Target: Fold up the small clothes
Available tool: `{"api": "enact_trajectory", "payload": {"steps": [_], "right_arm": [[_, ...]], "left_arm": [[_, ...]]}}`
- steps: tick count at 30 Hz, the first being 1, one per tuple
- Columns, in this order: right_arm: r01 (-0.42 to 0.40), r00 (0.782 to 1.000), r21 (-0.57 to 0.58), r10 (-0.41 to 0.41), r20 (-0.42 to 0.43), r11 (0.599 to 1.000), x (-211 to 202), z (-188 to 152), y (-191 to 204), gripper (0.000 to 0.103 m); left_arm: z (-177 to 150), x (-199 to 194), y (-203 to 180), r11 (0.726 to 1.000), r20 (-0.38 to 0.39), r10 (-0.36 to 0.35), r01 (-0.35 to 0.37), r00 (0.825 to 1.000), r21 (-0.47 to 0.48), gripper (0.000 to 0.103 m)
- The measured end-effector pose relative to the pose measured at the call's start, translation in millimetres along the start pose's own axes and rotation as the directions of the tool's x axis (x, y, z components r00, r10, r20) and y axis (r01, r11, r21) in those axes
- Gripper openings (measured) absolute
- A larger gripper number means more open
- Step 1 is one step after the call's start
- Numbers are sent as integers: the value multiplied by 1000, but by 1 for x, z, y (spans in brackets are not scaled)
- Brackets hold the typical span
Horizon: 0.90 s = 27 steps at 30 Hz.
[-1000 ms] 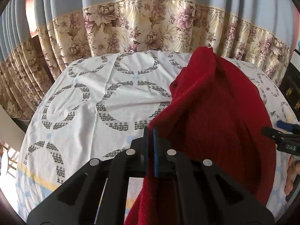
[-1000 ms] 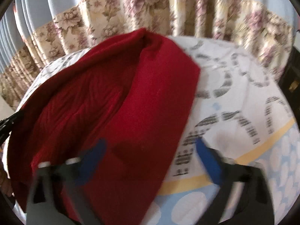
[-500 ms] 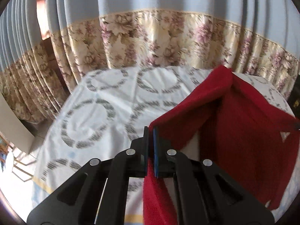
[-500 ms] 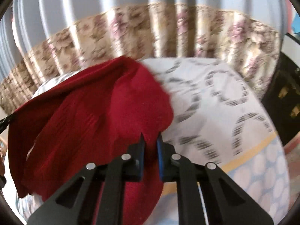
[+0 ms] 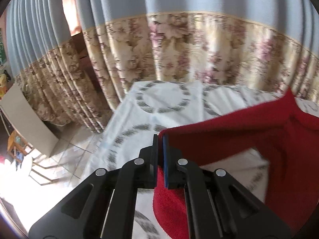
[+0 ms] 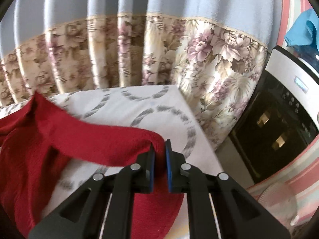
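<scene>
A red knitted garment [image 5: 235, 131] hangs stretched in the air above the table covered with a white sheet with grey ring patterns [image 5: 159, 107]. My left gripper [image 5: 160, 139] is shut on the garment's left corner. In the right wrist view my right gripper [image 6: 159, 145] is shut on the other corner of the red garment [image 6: 83, 139]. The edge between the two corners runs taut, and the rest of the cloth droops below it. The sheet-covered table [image 6: 143, 103] shows beneath.
Blue curtains with a floral border [image 5: 179, 45] hang right behind the table. A black and white appliance [image 6: 279, 119] stands to the right of the table, with blue cloth [image 6: 301, 31] above it. Tiled floor and a wooden stool [image 5: 20, 147] lie to the left.
My right gripper closed on the garment's right corner. Both grippers then rose and spread apart, lifting the garment off the table and pulling its top edge taut.
</scene>
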State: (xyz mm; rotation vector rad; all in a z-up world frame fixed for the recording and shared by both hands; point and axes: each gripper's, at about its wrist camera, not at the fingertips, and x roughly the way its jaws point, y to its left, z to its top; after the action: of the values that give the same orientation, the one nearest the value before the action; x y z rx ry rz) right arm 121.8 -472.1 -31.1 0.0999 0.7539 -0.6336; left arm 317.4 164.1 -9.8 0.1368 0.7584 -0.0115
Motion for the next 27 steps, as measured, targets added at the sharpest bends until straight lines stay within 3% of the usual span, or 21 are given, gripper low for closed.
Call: {"api": "enact_trajectory", "payload": {"steps": [8,14,15,16,17,18,19,20,22,27], "right_arm": [[73,996,-5,-73,-41,997,64,29,-10,9],[111,993,-19,-112,-28,994,86,42,2,10],[114,993,-24,-114,-31,993,90,44,6,14],[111,993,-32,-113,-39,993,91,45,10,27],[110,993,-33,-112,-40,993,91,45,11,38],[99,995,-21,-99,-25,995,84,44,12,62],[88,996,-12,-88,-2,996,76,42,12,69],[81,996,-7,-80,27,997,63,38,13,69],[54,997,2,-54,50,999,43,27,15,69],[-69,996,-2,69,60,998,-18,-36,32,69]], "left_arm": [[45,61,34,990,-36,135,-136,990,-44,3],[70,86,30,985,-17,165,-165,986,-57,6],[73,89,25,985,-13,167,-168,986,-47,9],[73,91,18,985,-19,169,-170,985,-30,16],[72,92,10,986,-27,167,-167,986,0,33],[70,90,6,986,-21,164,-164,986,13,48],[66,83,3,987,-2,159,-159,987,24,71],[59,74,0,986,20,161,-161,987,32,78],[45,60,-3,988,26,142,-143,990,51,79],[-32,-3,-17,995,47,54,-57,997,77,87]]}}
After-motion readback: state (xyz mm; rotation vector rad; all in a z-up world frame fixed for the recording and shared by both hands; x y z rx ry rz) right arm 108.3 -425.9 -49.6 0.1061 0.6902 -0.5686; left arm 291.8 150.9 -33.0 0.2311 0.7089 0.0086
